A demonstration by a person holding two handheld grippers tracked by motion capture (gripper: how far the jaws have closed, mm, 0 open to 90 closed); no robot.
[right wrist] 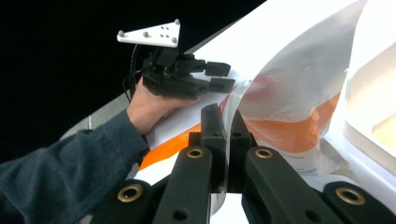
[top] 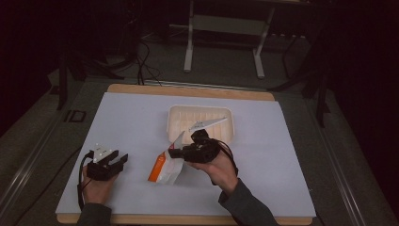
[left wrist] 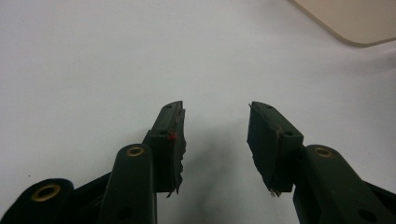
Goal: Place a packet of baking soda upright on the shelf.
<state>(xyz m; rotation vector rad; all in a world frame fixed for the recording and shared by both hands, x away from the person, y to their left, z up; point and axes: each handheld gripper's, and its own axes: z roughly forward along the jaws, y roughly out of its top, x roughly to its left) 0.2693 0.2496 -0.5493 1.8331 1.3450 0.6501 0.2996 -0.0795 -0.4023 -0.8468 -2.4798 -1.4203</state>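
I am pinching the top edge of the orange-and-white bag [right wrist: 285, 107] with my right gripper [right wrist: 225, 122], jaws clamped tight on the thin film, and lifting that edge while the bag's bottom is resting on the white table [top: 131, 122], just in front of the white tray [top: 175, 123]. My left gripper [top: 106, 163] is waiting well to the side with its jaws standing apart and nothing between them. I judge the bag is only picked up so far; getting it over into the tray is what remains.
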